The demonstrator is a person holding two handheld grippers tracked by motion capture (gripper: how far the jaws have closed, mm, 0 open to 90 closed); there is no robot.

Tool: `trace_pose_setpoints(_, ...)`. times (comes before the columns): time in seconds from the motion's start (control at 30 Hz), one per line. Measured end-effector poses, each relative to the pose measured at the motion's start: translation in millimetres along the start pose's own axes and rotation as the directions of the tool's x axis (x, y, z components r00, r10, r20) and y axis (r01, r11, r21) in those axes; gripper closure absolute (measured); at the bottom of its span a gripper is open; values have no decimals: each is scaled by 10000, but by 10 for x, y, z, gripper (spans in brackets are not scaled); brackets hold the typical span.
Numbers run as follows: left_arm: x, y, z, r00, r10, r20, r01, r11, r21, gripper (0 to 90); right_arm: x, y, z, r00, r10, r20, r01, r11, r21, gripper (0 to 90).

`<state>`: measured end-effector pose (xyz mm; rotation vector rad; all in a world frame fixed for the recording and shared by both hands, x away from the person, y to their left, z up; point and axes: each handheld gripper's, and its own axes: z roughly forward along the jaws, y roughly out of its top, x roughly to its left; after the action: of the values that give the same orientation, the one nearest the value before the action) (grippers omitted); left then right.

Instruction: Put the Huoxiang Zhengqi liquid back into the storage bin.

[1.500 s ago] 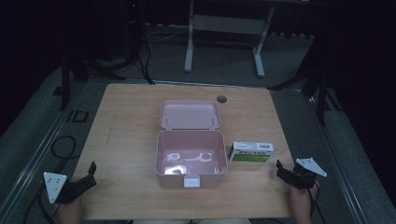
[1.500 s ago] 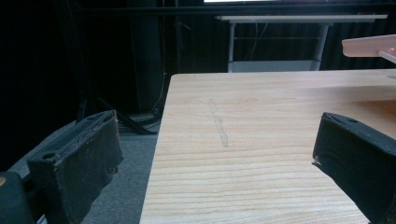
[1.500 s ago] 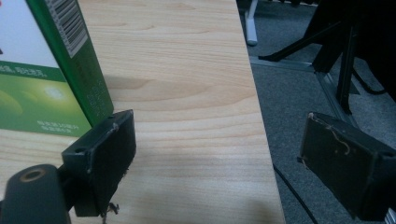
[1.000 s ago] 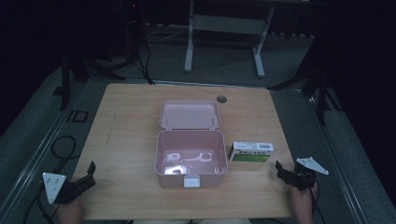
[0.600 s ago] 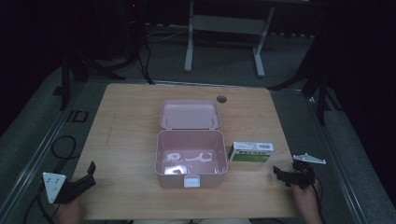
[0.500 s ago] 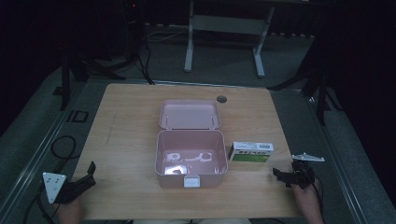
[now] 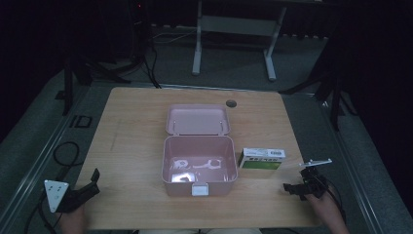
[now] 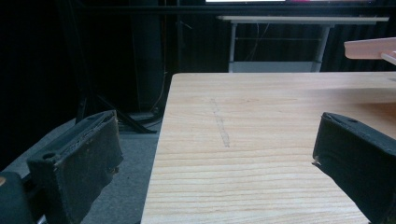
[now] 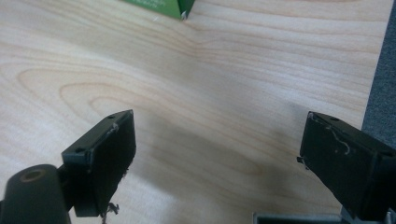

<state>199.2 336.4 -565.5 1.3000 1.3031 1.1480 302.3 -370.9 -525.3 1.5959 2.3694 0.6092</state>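
Since the earlier frame the right tool has tipped over and edged left toward the green carton, lower right of the frame; its jaws stand apart over bare table. The left tool, lower left, is unmoved, jaws apart.

wooden table — grommet hole, desk frame

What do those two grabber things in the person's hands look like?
Both are black. The left gripper has a grey three-cornered plate on top and thick, blocky black jaws with worn pads. The right gripper carries a similar grey plate, and a dark cable trails back from it.
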Motion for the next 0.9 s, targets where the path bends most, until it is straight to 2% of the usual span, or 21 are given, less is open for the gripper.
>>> trace_pose_setpoints(0.1,2,0,-1,10000,-23,2,23,10000,-11,10,18,6,-6,9990,-387,-223,398,9978,523,103)
trace_pose_setpoints(0.13,2,0,-1,10000,-23,2,23,10000,-11,10,18,6,-6,9990,-387,-223,398,9978,523,103)
trace_pose_setpoints(0.17,1,0,-1,10000,-26,-1,26,10000,-8,10,42,2,5,9928,-1058,-564,1122,9855,1276,103)
trace_pose_setpoints(0.27,2,0,0,10000,-27,8,27,10000,-5,10,65,-2,6,9836,-1714,-566,1789,9676,1782,103)
trace_pose_setpoints(0.37,2,-1,-2,10000,-37,16,37,10000,-29,10,87,7,-6,9690,-2368,-709,2468,9433,2218,103)
trace_pose_setpoints(0.43,1,-1,-2,10000,-42,25,42,10000,-49,10,97,19,-21,9524,-2913,-899,3047,9198,2473,103)
trace_pose_setpoints(0.53,3,-2,-2,10000,-43,47,44,10000,-52,9,105,40,-40,9209,-3684,-1278,3898,8785,2762,123)
trace_pose_setpoints(0.6,7,-2,-4,10000,-62,58,63,10000,-52,9,108,55,-41,9026,-4064,-1416,4304,8512,3004,124)
trace_pose_setpoints(0.67,11,-4,-7,9999,-102,54,103,9999,-89,10,108,70,-41,8899,-4270,-1604,4561,8282,3256,126)
trace_pose_setpoints(0.73,12,-4,-9,9999,-102,64,103,9999,-102,10,112,84,-40,8726,-4564,-1739,4882,8048,3375,126)
trace_pose_setpoints(0.77,11,-5,-9,9999,-103,65,104,9999,-108,10,115,93,-43,8636,-4656,-1936,5042,7945,3384,126)
trace_pose_setpoints(0.8,11,-4,-9,9999,-98,68,99,9999,-103,10,117,99,-45,8584,-4719,-2012,5130,7889,3382,127)
trace_pose_setpoints(0.9,12,-4,-8,9999,-103,82,104,9999,-100,10,126,118,-54,8350,-4979,-2344,5501,7672,3299,131)
